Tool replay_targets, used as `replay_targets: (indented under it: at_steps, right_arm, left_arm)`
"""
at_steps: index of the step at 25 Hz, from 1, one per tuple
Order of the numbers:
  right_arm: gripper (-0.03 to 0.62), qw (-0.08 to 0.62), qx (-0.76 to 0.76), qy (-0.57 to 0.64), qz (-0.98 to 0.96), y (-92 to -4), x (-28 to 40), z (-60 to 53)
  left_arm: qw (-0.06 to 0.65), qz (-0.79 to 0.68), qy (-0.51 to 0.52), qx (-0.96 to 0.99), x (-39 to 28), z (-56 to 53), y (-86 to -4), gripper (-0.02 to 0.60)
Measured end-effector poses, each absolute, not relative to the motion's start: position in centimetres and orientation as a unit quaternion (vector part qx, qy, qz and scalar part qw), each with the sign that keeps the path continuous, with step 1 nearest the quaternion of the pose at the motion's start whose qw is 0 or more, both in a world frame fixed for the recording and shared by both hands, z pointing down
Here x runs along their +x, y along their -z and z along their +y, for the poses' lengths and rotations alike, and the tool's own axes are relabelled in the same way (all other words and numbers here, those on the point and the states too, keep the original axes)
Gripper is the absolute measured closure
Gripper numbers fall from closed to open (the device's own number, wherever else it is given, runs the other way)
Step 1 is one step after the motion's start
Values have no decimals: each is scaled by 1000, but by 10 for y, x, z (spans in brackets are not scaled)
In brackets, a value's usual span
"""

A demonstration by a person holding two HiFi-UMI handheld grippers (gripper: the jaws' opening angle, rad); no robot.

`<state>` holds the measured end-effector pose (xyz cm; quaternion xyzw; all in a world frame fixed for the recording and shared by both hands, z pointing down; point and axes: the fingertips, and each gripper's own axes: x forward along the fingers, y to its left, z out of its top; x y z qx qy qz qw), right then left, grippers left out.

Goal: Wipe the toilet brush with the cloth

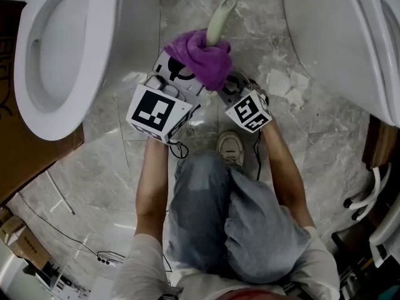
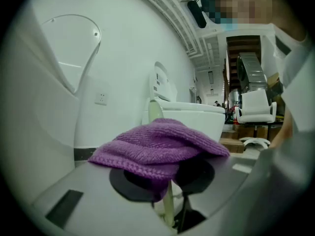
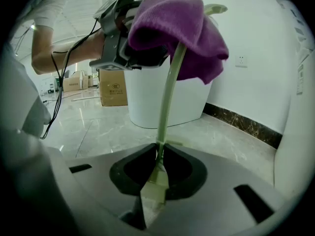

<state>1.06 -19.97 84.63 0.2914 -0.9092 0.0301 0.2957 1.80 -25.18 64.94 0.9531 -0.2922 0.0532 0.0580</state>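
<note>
The right gripper [image 3: 158, 156] has its jaws closed on the flat end of the brush [image 3: 167, 92], whose thin handle rises away from it. Further up the handle, the left gripper [image 2: 170, 181] pinches the purple cloth [image 2: 157, 146] round it. The cloth drapes over both pads, and the brush's pale tip pokes out beyond. Both are held above a grey marble floor [image 1: 100, 186], just past the person's shoe [image 1: 231, 147]. Cables [image 1: 62, 230] trail along the floor's near left. Paper scraps [image 1: 284, 86] lie further right. A white toilet [image 1: 56, 55] stands left, a second toilet [image 1: 337, 36] right. Beyond are a box [image 3: 113, 87] and a white wall with a socket [image 3: 240, 61].
</note>
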Motion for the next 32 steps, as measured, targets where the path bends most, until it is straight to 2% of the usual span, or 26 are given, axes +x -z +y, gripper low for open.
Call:
replay_targets:
  at_steps: [6,20,32]
  right_arm:
    - [551,293,292,-27,-910,-847,10,-200]
    - [551,287,295,-21,-911,-847,9,-199]
    - [551,284,292,-24,-913,-848,9,-198]
  left_arm:
    - [89,-292,-73,949,14,-233,-708,491]
    - [118,-278,-126,945,18,-213,-799,500]
    - [108,-280,-122,946,15,-216,-771,500]
